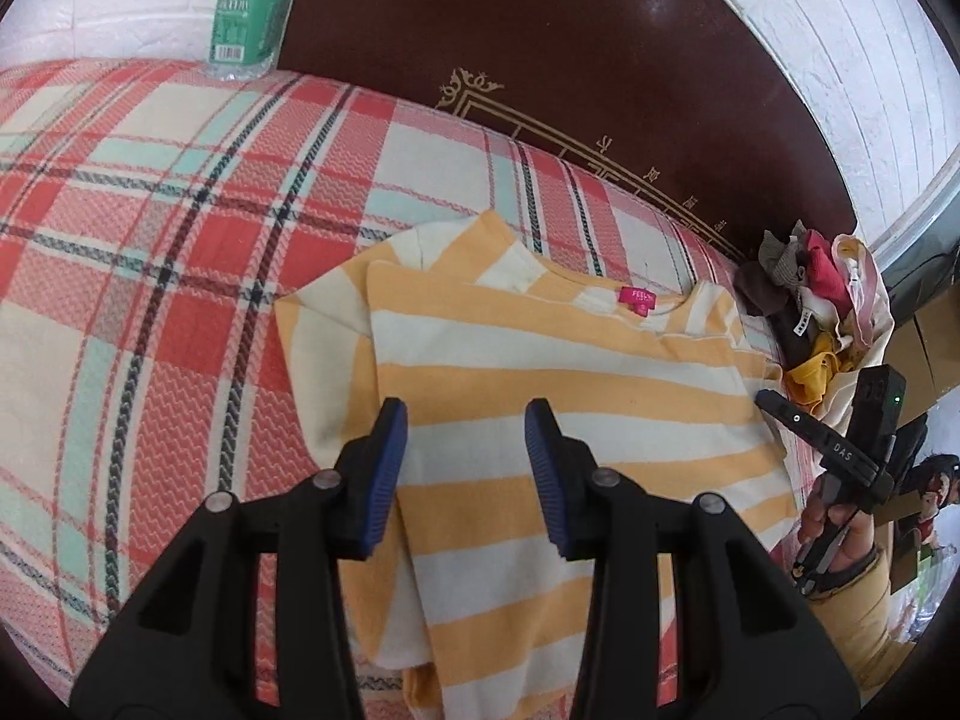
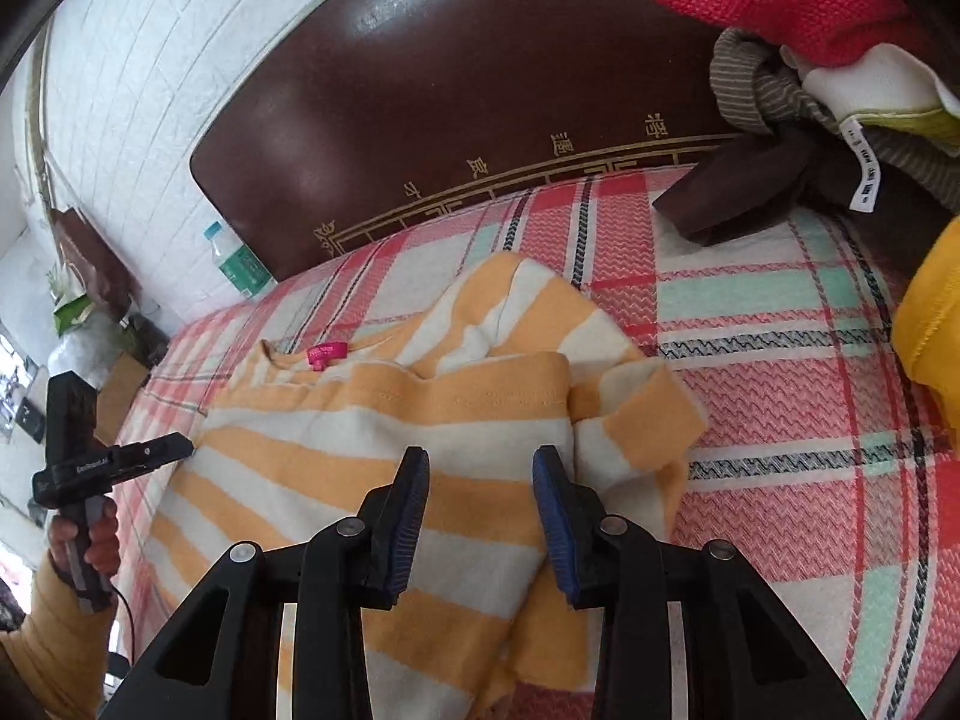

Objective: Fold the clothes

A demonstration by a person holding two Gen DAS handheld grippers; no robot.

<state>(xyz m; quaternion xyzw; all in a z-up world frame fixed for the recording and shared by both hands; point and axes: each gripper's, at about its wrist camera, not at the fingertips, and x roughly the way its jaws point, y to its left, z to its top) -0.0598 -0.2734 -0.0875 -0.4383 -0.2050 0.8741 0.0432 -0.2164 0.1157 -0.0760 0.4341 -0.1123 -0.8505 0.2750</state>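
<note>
An orange-and-cream striped shirt (image 1: pixel 540 372) with a pink neck label (image 1: pixel 636 298) lies on the plaid bedspread (image 1: pixel 150 276), its sleeves folded in over the body. My left gripper (image 1: pixel 467 420) is open and empty, hovering over the shirt's left side. My right gripper (image 2: pixel 481 468) is open and empty above the same shirt (image 2: pixel 360 456), near its folded-over hem and right sleeve. Each gripper shows in the other's view, the right gripper (image 1: pixel 780 405) at the shirt's right edge and the left gripper (image 2: pixel 174 447) at its left edge.
A pile of unfolded clothes (image 1: pixel 810 294) lies at the bed's right end, also seen close in the right wrist view (image 2: pixel 810 120). A dark brown headboard (image 1: pixel 570 60) runs behind the bed. A green-labelled water bottle (image 1: pixel 249 12) stands at the far left.
</note>
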